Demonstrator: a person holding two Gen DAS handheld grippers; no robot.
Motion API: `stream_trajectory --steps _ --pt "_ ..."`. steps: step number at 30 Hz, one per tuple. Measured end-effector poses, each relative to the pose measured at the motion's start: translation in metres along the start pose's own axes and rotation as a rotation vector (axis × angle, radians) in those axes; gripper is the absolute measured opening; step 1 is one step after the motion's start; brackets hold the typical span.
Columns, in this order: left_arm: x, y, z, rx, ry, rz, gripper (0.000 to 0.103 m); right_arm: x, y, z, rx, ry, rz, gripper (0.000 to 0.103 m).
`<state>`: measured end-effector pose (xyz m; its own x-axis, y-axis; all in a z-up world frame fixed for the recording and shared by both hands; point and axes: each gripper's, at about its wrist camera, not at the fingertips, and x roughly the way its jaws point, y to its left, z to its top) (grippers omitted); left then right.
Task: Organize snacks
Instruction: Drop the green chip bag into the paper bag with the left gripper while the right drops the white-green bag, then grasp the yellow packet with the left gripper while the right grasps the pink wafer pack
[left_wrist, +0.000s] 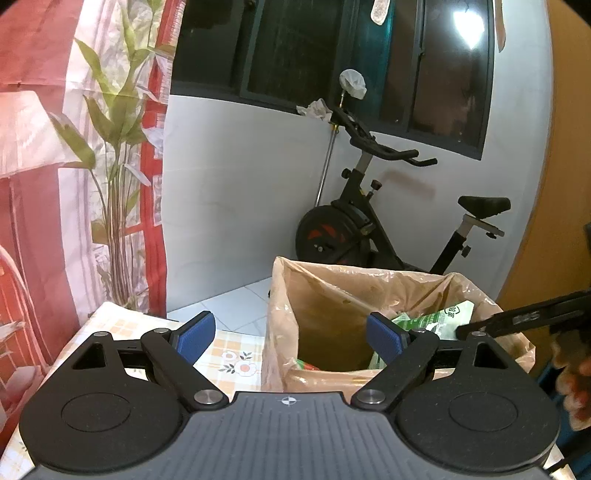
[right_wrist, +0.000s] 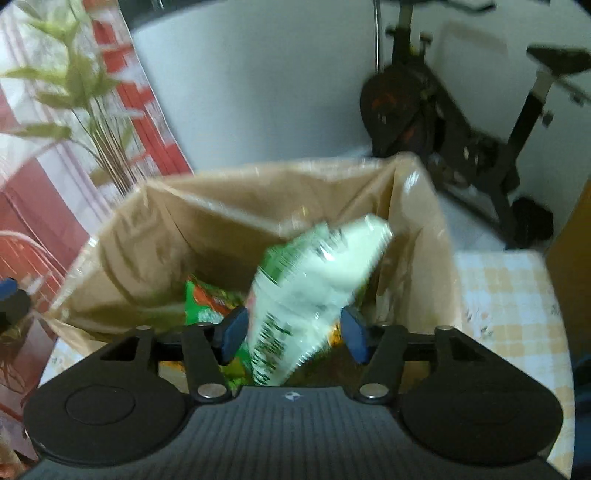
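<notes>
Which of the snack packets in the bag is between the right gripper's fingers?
The pale green-and-white packet, standing tilted between the right gripper pads. The darker green and orange packet lies lower, to its left.

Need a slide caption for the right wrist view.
Right hand-held gripper, jaws open around a green-white snack packet over the brown bag.

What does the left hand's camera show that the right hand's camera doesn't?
Only the left view: dark windows, and the right gripper reaching over the bag. Only the right view: a pale green snack packet between that gripper's blue fingers, above a green packet inside. Both: the brown bag, exercise bike, red curtain, checked tablecloth.
</notes>
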<state>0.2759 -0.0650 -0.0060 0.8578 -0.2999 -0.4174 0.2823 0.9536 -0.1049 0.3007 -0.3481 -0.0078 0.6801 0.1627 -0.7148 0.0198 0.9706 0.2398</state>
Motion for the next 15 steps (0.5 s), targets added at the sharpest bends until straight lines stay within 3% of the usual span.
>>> stream_trajectory --steps 15 --pt "-0.053 0.031 -0.022 0.038 0.018 0.003 0.09 -0.084 0.013 -0.067 -0.018 -0.31 0.122 0.061"
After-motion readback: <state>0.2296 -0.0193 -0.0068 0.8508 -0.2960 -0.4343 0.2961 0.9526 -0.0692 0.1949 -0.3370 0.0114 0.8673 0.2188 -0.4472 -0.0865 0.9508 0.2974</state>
